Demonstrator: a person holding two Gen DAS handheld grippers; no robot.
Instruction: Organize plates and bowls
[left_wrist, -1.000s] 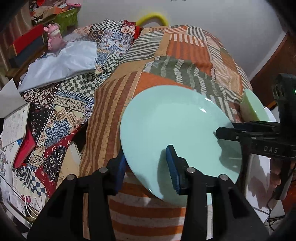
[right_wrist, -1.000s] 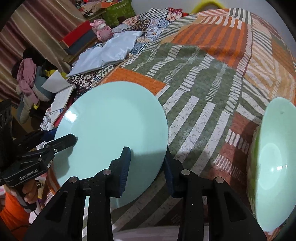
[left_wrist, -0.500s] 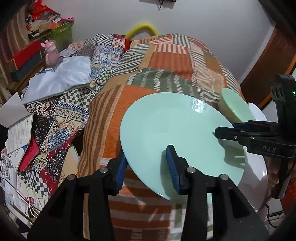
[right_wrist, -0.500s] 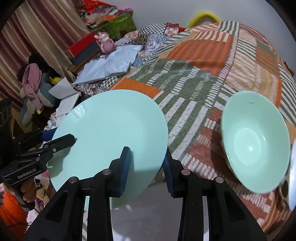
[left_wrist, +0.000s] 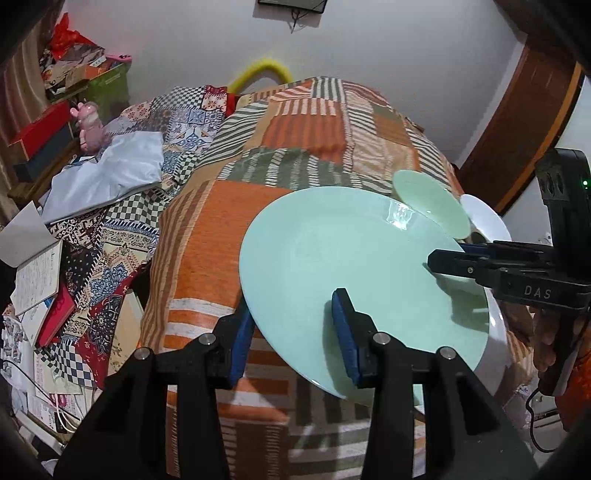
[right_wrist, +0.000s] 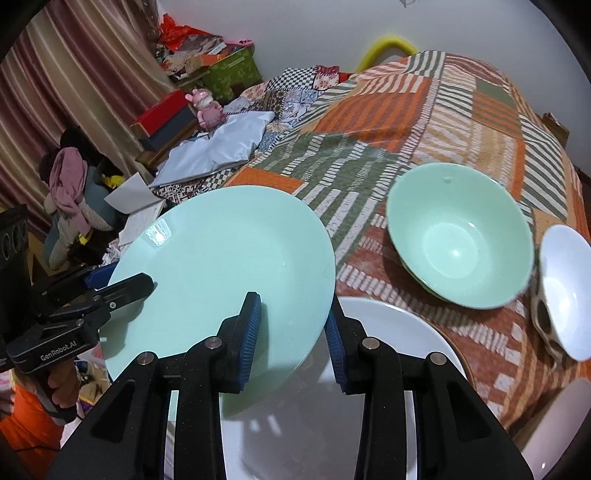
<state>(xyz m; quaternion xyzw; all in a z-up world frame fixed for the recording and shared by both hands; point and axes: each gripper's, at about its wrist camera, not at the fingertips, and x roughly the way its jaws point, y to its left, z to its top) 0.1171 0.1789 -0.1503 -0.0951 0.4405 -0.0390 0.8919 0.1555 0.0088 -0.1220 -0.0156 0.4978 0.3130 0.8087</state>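
Two tools grip one mint-green plate (left_wrist: 354, 266) from opposite edges. Left tool (left_wrist: 291, 332) has its blue pads either side of the plate's near rim, one pad on top, the other under the edge, clamped on it. Right tool (right_wrist: 291, 328) does the same on the opposite rim, w/ one pad on the plate's upper face & the other below. In the left wrist view the right tool (left_wrist: 458, 260) comes in from the right, fingers closed over the plate's far edge; in the right wrist view the left tool (right_wrist: 114, 284) shows at the left edge of the plate (right_wrist: 221, 273).

Plate is held up off the bed, tilted, partly over a white plate (right_wrist: 373, 369) that lies below it near the front. Green bowl (right_wrist: 458, 236) sits upright on the patchwork bedspread (right_wrist: 424, 110), just right of the held plate. White bowl (right_wrist: 565, 291) w/ a spotted outside is next to it, tipped on its side; can't tell if the two touch. Left wrist view shows the green bowl (left_wrist: 430, 206) & white bowl (left_wrist: 485, 221) behind the plate's far rim.

Off to the left: pale grey cloth (left_wrist: 107, 166), pink toy figure (left_wrist: 90, 125), red box (right_wrist: 162, 112), open notebook (left_wrist: 37, 277).
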